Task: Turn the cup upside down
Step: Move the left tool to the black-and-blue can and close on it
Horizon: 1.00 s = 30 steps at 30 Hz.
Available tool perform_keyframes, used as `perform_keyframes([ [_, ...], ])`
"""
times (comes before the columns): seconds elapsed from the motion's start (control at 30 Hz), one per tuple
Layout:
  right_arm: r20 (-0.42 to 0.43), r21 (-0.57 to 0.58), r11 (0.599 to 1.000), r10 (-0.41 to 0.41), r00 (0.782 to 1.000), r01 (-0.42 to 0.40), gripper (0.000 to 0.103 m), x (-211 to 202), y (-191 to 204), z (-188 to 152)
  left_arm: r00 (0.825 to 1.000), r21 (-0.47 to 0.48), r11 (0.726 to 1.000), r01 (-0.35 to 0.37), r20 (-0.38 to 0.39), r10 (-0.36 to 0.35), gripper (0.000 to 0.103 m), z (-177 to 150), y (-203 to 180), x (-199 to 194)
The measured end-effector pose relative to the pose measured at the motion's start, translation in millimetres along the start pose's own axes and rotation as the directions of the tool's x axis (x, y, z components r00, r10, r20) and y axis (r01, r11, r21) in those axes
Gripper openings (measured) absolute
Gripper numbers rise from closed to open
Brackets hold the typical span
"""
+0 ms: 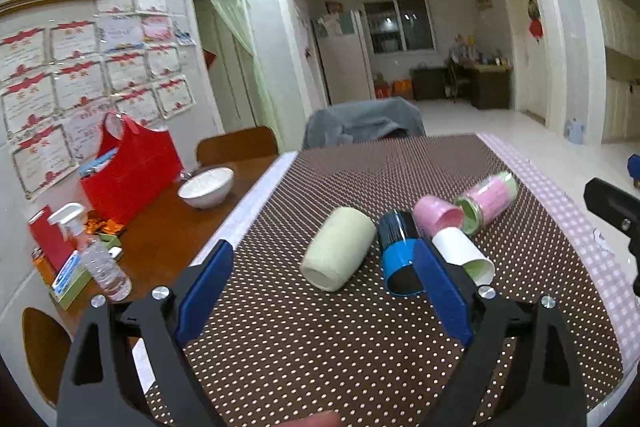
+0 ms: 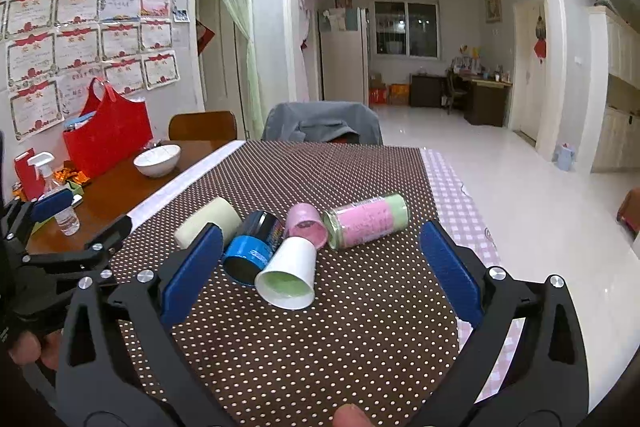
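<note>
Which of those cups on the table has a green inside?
The white cup, lying on its side nearest the right gripper; its open mouth shows a pale green lining, unlike the others.

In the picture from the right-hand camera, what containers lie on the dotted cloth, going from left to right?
Pale green cup → blue and black cup → white paper cup → pink and green jar. All lie on their sides. The small pink cup sits behind the white one, so I left it out of the order.
</note>
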State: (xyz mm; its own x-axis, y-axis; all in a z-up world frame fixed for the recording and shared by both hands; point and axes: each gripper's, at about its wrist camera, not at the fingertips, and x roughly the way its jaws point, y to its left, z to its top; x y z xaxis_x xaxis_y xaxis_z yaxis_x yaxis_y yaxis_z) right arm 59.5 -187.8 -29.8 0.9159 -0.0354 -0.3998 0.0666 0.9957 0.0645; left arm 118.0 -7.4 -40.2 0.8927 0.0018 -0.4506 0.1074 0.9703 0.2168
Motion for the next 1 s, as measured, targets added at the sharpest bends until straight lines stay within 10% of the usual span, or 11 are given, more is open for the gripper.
perform_keyframes([
  [0.33,-0.099,0.051,0.998,-0.031,0.995,0.036,0.097,55,-37,-6,0.987,0.092,0.990,0.104,-0.131,-0.092,0.090,19,-37,80],
  [0.77,-0.200,0.060,0.998,-0.022,0.980,0.035,0.097,118,-52,1,0.929,0.074,0.973,0.217,-0.322,-0.182,0.089,22,-55,164],
  [1.0,-0.230,0.071,0.997,-0.001,0.973,0.018,0.097,143,-54,2,0.854,-0.075,0.972,0.225,-0.465,-0.233,0.089,14,-50,212],
])
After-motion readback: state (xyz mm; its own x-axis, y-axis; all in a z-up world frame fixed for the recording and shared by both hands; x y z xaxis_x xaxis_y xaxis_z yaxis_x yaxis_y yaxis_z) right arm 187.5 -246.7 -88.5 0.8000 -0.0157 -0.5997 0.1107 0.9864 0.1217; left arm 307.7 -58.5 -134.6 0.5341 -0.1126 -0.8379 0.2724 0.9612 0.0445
